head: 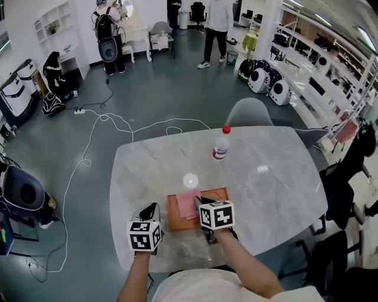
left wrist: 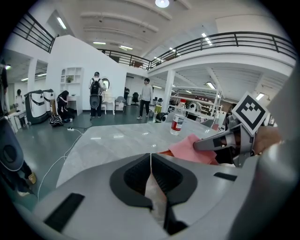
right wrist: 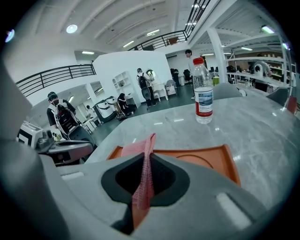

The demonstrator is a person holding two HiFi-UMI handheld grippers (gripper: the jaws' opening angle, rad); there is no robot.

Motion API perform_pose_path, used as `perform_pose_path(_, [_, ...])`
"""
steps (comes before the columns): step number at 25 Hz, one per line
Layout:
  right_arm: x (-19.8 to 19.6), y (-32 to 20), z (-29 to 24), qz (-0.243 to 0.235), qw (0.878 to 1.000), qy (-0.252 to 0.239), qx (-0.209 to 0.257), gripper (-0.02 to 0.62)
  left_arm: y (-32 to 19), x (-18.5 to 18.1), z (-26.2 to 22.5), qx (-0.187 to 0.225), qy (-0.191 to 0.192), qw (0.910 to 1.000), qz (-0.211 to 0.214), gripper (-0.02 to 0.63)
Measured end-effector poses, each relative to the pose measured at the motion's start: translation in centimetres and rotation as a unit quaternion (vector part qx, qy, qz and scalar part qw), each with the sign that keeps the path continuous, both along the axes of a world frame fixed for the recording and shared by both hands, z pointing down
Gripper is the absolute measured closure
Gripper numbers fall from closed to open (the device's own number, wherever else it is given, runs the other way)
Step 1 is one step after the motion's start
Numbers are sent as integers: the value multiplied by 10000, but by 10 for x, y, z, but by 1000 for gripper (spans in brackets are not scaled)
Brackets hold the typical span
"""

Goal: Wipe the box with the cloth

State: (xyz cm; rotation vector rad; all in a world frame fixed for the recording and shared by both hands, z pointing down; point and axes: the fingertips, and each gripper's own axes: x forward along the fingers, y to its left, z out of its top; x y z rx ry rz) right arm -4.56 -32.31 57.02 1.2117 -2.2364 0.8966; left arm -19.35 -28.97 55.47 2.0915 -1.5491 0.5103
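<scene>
Box point(head: 176, 222) — orange, shallow, at the tabletop's point(head: 266, 177) near edge. Cloth point(head: 188, 203) — pink, lying over the box, one fold pinched between the right gripper's point(right wrist: 146, 157) closed fingers. Left gripper point(left wrist: 151, 159): fingers together, empty, beside the box. Wiping seemingly just starting; most remains.

Bright, even light falls from a ceiling lamp point(left wrist: 162, 3); a glare spot point(head: 190, 180) marks the marble table point(head: 269, 183). Fisheye distortion bends the edges, corners go dark, near foreground blurs.
</scene>
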Motion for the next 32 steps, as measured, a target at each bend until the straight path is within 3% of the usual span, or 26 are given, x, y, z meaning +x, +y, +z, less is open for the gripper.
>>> perform_pose_path(32, [130,-13,-11,619,9978,-215,6,577,31,58,-2,37,-137,9992,-376,591])
